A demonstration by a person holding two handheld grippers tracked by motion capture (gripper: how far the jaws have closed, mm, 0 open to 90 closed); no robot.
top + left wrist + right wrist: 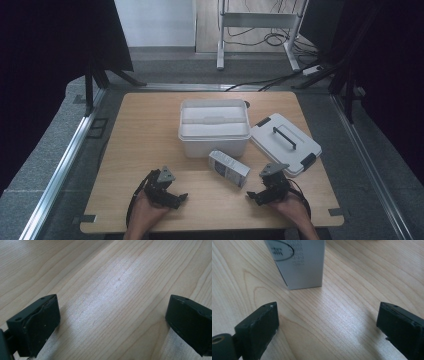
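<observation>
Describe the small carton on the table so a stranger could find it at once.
Start at the open white bin in the middle of the wooden table. Just in front of its near wall lies a small grey-and-white carton, flat on its side and angled toward the right claw. It is the one printed box, far smaller than the bin or the handled lid.

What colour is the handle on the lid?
Dark, nearly black, on the white lid; the handle shows best in the high view.

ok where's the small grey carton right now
In the high view the small grey cardboard carton lies on the wooden table, just in front of the white plastic bin, nearer the right gripper.
</observation>
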